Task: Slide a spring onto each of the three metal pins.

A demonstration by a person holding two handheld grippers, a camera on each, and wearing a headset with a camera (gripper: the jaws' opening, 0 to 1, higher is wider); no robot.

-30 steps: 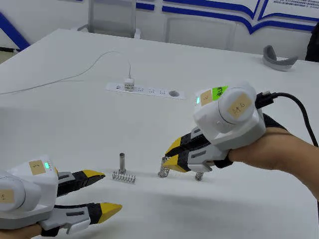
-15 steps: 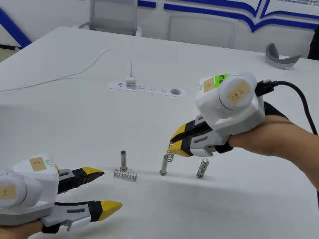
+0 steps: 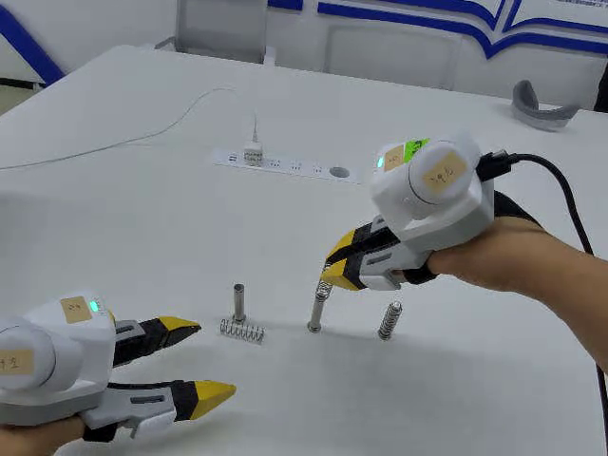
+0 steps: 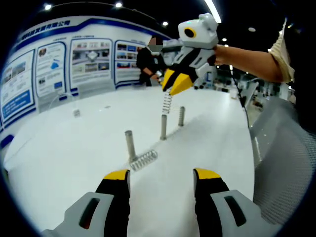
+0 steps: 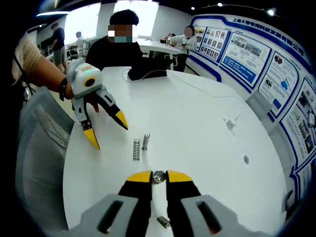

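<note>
**A:** What is the right hand-held gripper (image 3: 331, 271) doing?

**B:** It hangs right above the middle pin (image 3: 314, 313), jaws clenched on the held spring (image 3: 324, 289). The spring hangs nearly upright from the jaw tips, with its lower end at the pin's top. I can't tell whether any coil is round the pin.

**A:** And the left hand-held gripper (image 3: 211, 358)?

**B:** Released, jaws spread with nothing between them. It hovers low over the surface (image 3: 142, 218), left of the middle pin and nearer the person.

**A:** What about the other pins?

**B:** The left pin (image 3: 238, 301) stands bare and upright, left of the middle pin. The loose spring (image 3: 241, 331) lies flat on the surface just beside that pin's base, on the person's side.

**A:** Anything to the right of the middle pin?

**B:** The third spring (image 3: 389, 321) stands there, leaning slightly. Its coils hide most of what it stands round.

**A:** Do the two grippers touch?

**B:** No, they are well apart. In the left gripper view the right one shows beyond the left pin, over the middle pin.
</note>
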